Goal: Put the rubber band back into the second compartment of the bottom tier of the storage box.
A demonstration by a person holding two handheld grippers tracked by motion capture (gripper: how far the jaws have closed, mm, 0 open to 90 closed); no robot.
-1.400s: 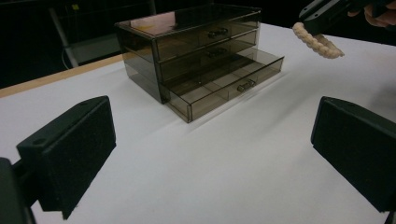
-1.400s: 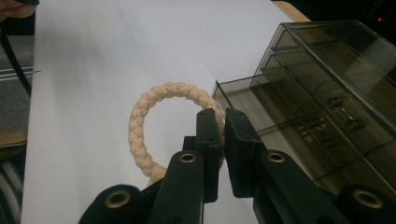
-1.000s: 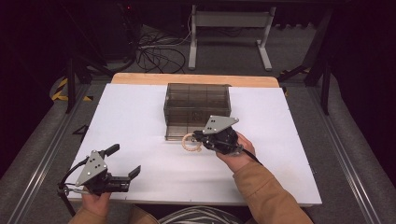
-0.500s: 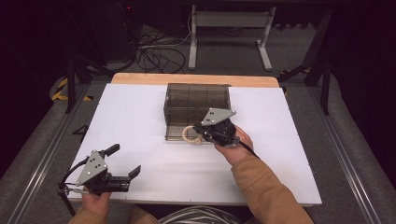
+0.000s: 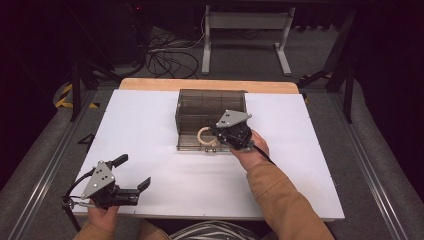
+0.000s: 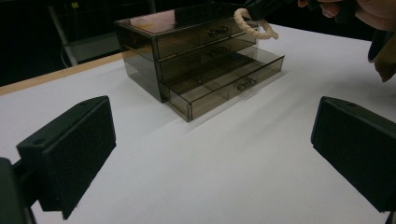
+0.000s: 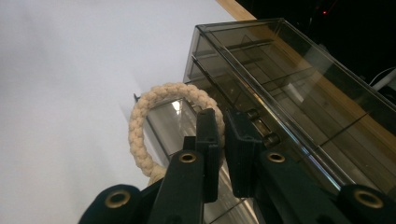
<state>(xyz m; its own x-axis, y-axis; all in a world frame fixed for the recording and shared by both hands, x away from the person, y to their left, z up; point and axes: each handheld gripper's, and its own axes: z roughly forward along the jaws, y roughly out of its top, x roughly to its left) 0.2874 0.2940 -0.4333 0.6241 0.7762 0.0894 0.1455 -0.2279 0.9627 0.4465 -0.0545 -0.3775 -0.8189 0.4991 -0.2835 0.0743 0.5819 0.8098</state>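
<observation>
Rope ring held over an open drawer

The right hand-held gripper [image 5: 216, 134] pinches the rope ring [image 5: 205, 135] above what seems the drawer box's [image 5: 210, 102] pulled-out bottom drawer [image 6: 233, 81]. The left hand-held gripper [image 5: 134, 172], jaws apart, sits near the table's [image 5: 150, 125] front edge, bare surface ahead.

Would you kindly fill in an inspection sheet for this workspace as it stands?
Surface: white table top, wooden strip along its far edge.
Job's things: smoky clear drawer box, bottom drawer pulled out; braided cream rope ring held above that drawer.
Clutter: nothing seen.
Tongs: left tongs open, apart from the box; right tongs shut on the rope ring.
Cables: loose bundle on the floor beyond the table.
Surroundings: dark room, metal stand behind.
</observation>
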